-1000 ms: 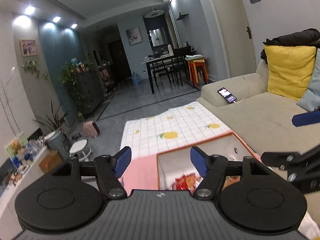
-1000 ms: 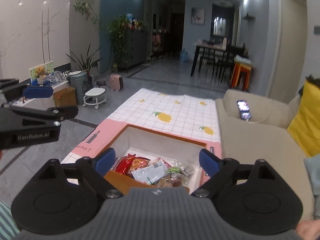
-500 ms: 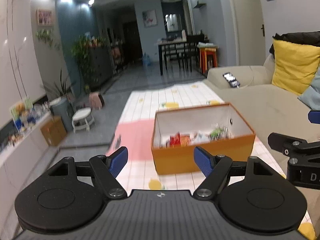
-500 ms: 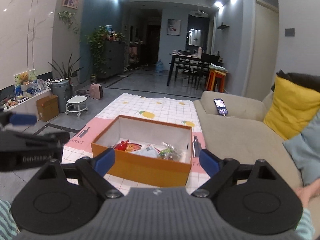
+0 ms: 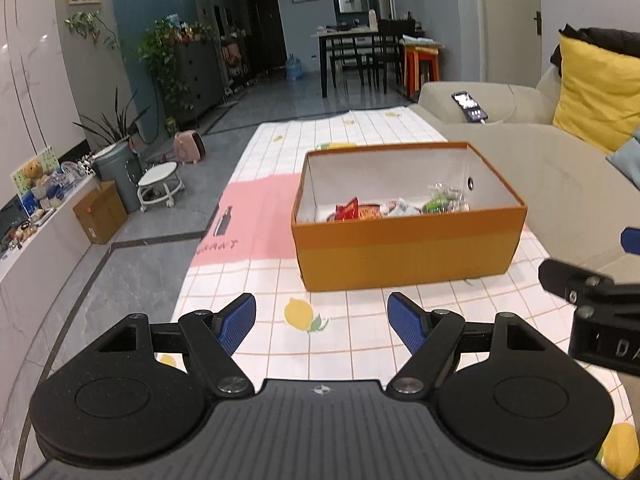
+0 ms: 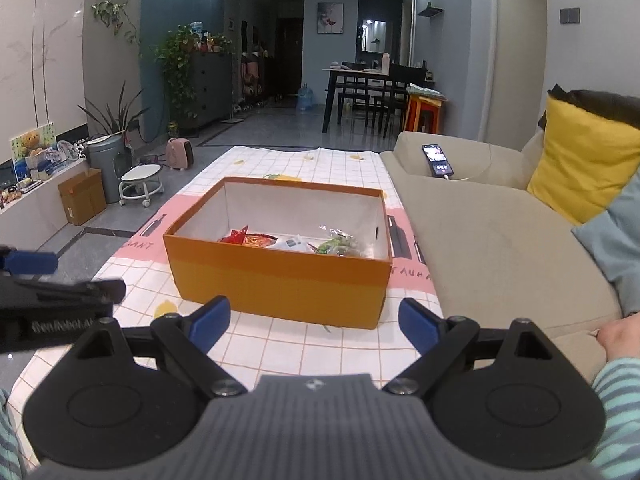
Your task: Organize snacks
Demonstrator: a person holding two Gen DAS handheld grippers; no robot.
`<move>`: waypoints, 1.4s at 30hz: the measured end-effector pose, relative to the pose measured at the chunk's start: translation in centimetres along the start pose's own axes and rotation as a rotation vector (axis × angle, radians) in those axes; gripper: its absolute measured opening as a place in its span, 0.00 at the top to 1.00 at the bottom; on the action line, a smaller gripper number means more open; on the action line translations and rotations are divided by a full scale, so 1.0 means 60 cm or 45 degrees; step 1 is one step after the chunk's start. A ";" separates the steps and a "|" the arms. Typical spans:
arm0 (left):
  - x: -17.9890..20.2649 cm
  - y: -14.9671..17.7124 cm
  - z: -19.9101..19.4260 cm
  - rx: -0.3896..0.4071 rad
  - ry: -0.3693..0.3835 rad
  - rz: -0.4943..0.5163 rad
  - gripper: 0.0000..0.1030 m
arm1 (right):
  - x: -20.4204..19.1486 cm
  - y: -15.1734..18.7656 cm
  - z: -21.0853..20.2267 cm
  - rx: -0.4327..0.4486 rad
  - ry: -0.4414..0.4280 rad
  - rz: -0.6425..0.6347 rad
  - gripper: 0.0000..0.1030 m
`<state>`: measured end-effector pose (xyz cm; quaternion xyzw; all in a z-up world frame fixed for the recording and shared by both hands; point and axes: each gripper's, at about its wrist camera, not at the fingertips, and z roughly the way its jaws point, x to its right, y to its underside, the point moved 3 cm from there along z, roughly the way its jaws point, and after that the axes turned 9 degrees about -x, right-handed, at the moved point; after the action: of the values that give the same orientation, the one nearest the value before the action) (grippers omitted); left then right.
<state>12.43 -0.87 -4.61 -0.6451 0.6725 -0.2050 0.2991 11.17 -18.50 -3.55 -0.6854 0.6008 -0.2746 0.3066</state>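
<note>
1. My left gripper (image 5: 321,317) hangs over the checked cloth (image 5: 360,344) covering the surface, its fingers spread wide with nothing between them.
2. My right gripper (image 6: 314,319) hovers alongside, fingers likewise apart and empty.
3. The orange box (image 6: 280,276) sits on the cloth ahead of both grippers, beside the beige sofa (image 6: 500,248), with the snacks (image 5: 396,206) heaped inside against its near wall.

Hiding behind the near wall of the orange box (image 5: 408,248): lower parts of the snack packets (image 5: 394,208), labels too small for reading; right gripper (image 5: 592,300) running off the edge.
</note>
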 end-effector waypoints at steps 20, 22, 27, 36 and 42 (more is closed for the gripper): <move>0.005 0.000 0.001 -0.022 0.004 0.003 0.15 | -0.007 -0.010 -0.014 0.047 -0.035 -0.015 0.14; 0.005 0.000 0.000 -0.023 0.007 0.001 0.15 | -0.008 -0.011 -0.016 0.055 -0.035 -0.024 0.14; 0.003 0.000 0.001 -0.022 0.007 -0.001 0.15 | -0.008 -0.013 -0.017 0.056 -0.037 -0.026 0.14; -0.001 -0.001 0.000 -0.031 -0.011 -0.012 0.15 | -0.008 -0.011 -0.017 0.055 -0.040 -0.036 0.14; -0.001 -0.002 -0.001 -0.032 -0.012 -0.024 0.15 | -0.008 -0.011 -0.015 0.055 -0.040 -0.041 0.14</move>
<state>12.47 -0.80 -4.48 -0.6560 0.6676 -0.1964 0.2924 10.87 -18.05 -2.49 -0.6924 0.5788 -0.2814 0.3262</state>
